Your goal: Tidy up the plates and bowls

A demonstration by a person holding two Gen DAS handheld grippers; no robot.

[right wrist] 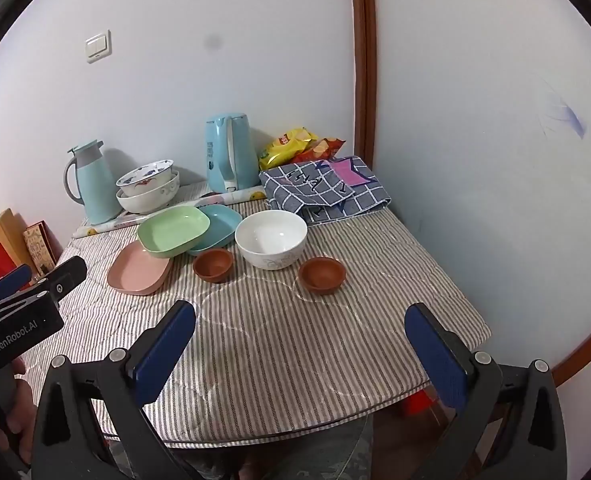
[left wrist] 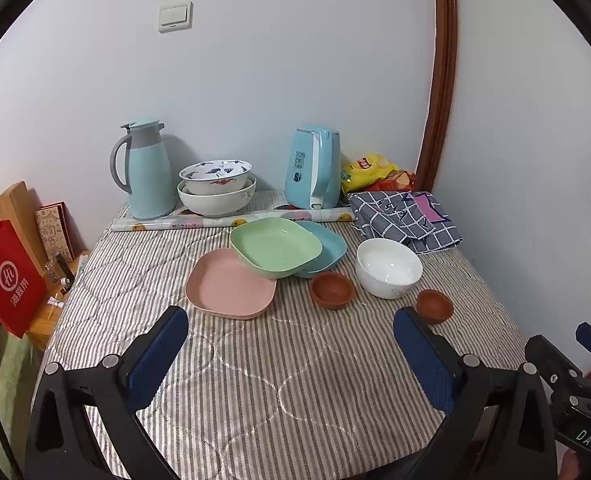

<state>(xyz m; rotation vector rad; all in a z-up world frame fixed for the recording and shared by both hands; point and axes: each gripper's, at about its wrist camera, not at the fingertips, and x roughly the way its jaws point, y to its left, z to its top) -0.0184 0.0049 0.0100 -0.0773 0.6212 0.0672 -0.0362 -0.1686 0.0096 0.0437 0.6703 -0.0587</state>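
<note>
On the striped tablecloth [left wrist: 255, 380] lie a pink plate [left wrist: 231, 285], a green plate [left wrist: 275, 246] resting tilted on it and on a blue plate [left wrist: 329, 248]. A white bowl [left wrist: 388, 267] and two small brown bowls [left wrist: 332, 290] [left wrist: 435, 305] stand to their right. In the right wrist view the same pink plate [right wrist: 137, 270], green plate [right wrist: 173, 230], blue plate [right wrist: 219, 226], white bowl [right wrist: 270, 244] and brown bowls [right wrist: 213, 265] [right wrist: 322, 275] appear. My left gripper [left wrist: 291, 320] hovers open near the front edge, empty. My right gripper [right wrist: 300, 320] is open too, holding nothing.
At the back stand a blue thermos jug [left wrist: 147, 168], two stacked patterned bowls [left wrist: 215, 188], a blue kettle [left wrist: 315, 168], snack bags [left wrist: 371, 172] and a folded checked cloth [left wrist: 403, 216]. A red paper bag [left wrist: 7, 276] stands on a low stand at left. Walls close the back and right.
</note>
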